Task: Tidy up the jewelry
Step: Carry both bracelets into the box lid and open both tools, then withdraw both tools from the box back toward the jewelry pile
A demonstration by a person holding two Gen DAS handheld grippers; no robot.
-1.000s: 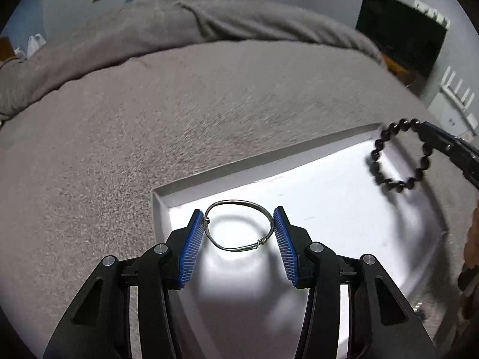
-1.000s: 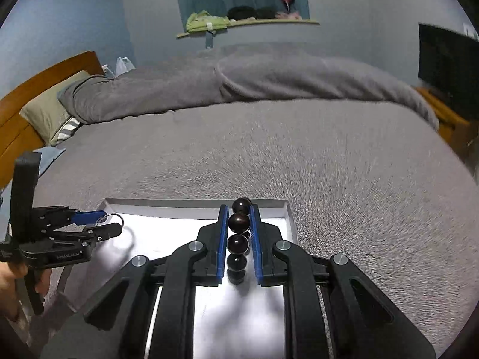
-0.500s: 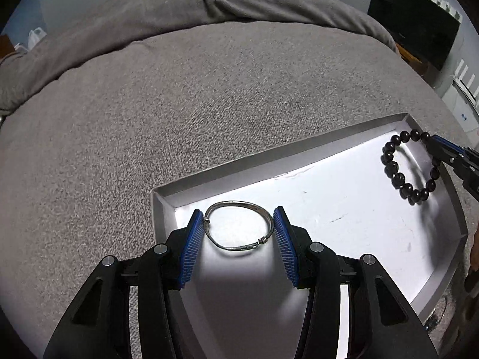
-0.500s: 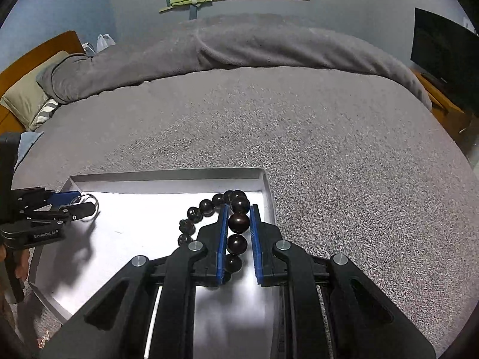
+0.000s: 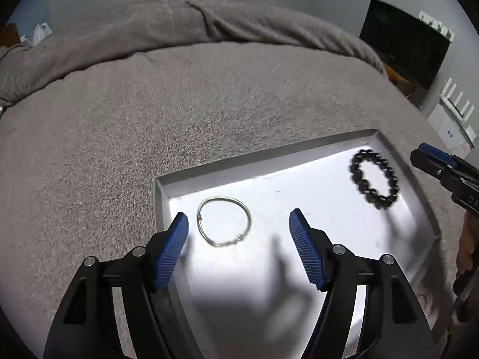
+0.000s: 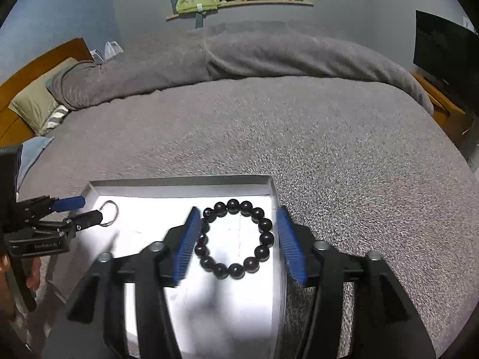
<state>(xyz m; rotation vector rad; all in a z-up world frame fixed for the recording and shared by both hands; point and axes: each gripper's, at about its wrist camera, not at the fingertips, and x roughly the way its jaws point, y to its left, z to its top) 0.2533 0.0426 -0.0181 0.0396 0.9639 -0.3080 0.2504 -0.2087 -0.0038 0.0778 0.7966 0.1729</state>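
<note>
A thin silver wire bangle (image 5: 224, 222) lies flat at the left end of a white tray (image 5: 314, 152) on the grey bed. My left gripper (image 5: 239, 230) is open around it, not touching. A black bead bracelet (image 6: 235, 238) lies flat at the tray's right end (image 6: 179, 184). My right gripper (image 6: 239, 234) is open, its blue pads on either side of the bracelet. The bracelet also shows in the left wrist view (image 5: 374, 179), and the bangle in the right wrist view (image 6: 108, 212).
The tray sits on a grey blanket (image 5: 149, 119) covering the bed. A rolled grey duvet (image 6: 239, 53) lies at the far side. A wooden headboard and pillow (image 6: 33, 101) are at the left, a dark screen (image 6: 443, 56) at the right.
Both grippers have opened. The bangle and the bead bracelet were let go and now lie flat on the tray. Both grippers have drawn back a little.
</note>
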